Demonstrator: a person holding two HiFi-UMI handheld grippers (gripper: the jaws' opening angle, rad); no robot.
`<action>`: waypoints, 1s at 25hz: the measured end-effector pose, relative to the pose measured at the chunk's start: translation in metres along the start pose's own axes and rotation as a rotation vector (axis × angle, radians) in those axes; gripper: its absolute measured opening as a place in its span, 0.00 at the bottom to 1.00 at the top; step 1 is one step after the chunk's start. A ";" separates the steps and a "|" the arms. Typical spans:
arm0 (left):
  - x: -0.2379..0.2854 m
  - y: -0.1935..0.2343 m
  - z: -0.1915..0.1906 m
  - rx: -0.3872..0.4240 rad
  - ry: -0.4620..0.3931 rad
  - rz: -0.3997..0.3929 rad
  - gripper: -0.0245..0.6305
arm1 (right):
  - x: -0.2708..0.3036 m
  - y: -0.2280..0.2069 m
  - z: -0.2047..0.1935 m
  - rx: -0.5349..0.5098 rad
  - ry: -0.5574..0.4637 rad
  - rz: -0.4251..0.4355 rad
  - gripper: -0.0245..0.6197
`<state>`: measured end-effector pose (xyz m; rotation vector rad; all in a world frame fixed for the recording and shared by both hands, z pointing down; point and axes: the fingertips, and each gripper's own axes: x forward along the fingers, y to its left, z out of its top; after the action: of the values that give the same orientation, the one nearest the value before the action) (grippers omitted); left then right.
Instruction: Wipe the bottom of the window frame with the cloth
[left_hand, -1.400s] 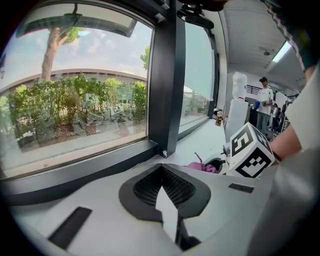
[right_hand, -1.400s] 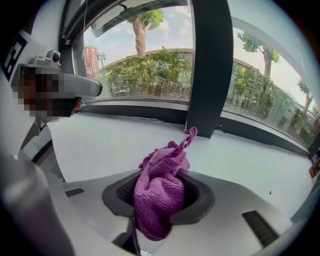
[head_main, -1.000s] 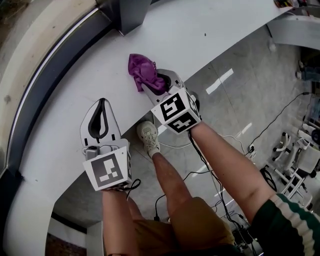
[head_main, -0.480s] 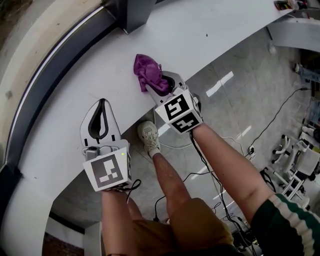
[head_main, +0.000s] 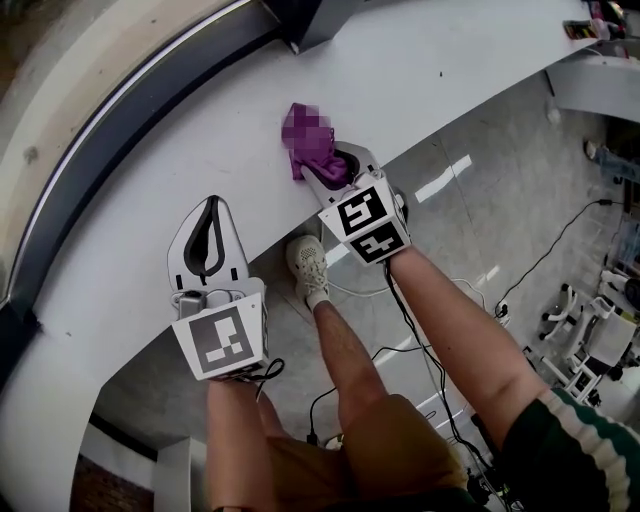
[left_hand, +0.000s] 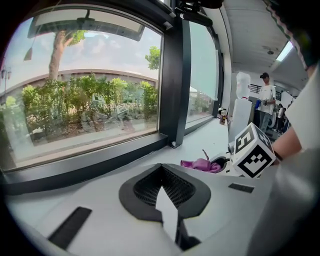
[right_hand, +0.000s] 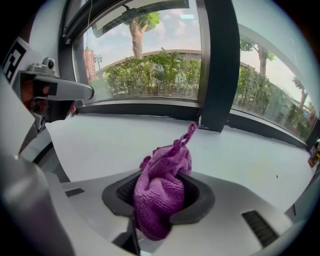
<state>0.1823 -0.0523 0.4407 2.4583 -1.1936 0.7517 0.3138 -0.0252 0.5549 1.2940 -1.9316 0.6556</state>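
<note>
Right gripper view: crumpled purple cloth (right_hand: 161, 190) in tongs (right_hand: 158, 202)

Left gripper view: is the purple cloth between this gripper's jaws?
No: the left gripper is shut on nothing; the right gripper holds the purple cloth.

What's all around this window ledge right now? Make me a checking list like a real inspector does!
Surface: white ledge, bare apart from one small dark speck.
Job's things: purple cloth, bunched up; dark bottom window frame along the ledge's far edge, not touching the cloth.
Clutter: small items at the ledge's far end, too small to tell.
Tongs: left tongs shut on nothing, over the ledge; right tongs shut on the cloth.
Cables: black cables trail down to the floor.
Surroundings: grey floor, the person's shoe, trees outside, a person standing far off.
</note>
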 end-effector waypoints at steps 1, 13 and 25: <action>-0.004 0.004 0.000 -0.001 -0.003 0.003 0.05 | 0.002 0.006 0.002 -0.003 0.001 0.003 0.27; -0.056 0.069 -0.025 -0.060 -0.018 0.085 0.05 | 0.025 0.085 0.025 -0.047 0.006 0.048 0.27; -0.107 0.137 -0.061 -0.128 -0.025 0.188 0.05 | 0.046 0.163 0.047 -0.129 0.012 0.111 0.27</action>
<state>-0.0012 -0.0386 0.4347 2.2811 -1.4503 0.6728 0.1385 -0.0256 0.5581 1.1082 -2.0124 0.5810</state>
